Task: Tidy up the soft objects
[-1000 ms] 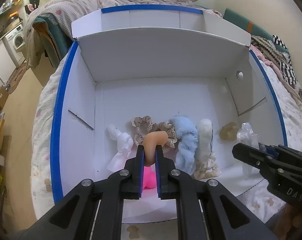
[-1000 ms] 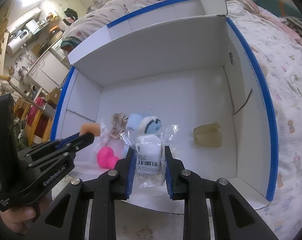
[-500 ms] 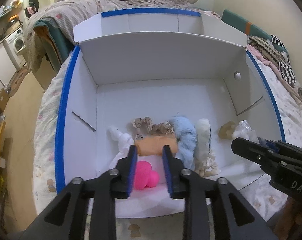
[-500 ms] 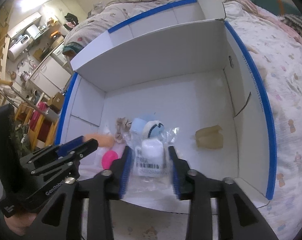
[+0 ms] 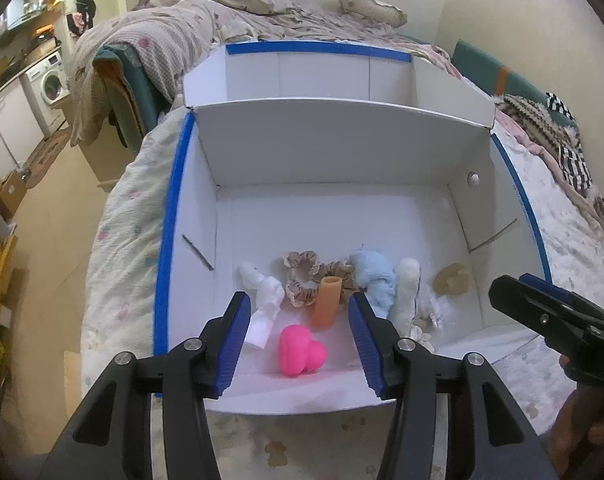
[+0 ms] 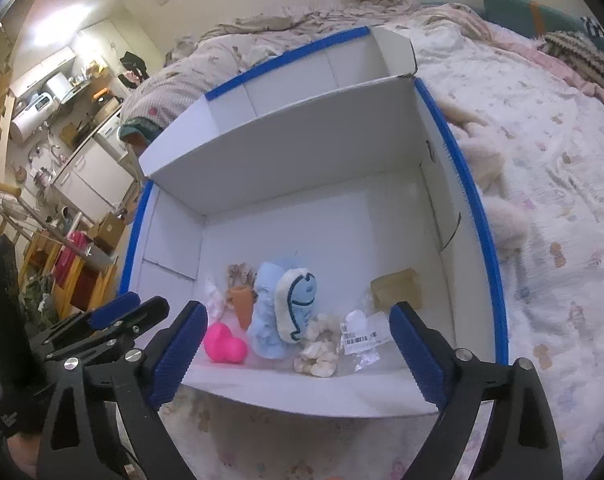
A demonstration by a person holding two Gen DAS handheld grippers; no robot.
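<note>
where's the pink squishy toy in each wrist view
Left wrist: pink toy low centre, between the left gripper's opening jaws, untouched.
Right wrist: pink toy lower left, beside the right gripper's left finger.
Shared landmark: orange toy just behind it.

I see the box (image 5: pixel 333 148) resting on the bed (image 6: pixel 541 184), with the soft things in a row along its near wall. From my left camera, the heart toy (image 5: pixel 300 351) lies nearest at 6 o'clock, the tube (image 5: pixel 326 301) just behind it, the scrunchie (image 5: pixel 302 272) behind that, the plush (image 5: pixel 373 280) at 2 o'clock and the sponge (image 5: pixel 451 279) farther right.
</note>
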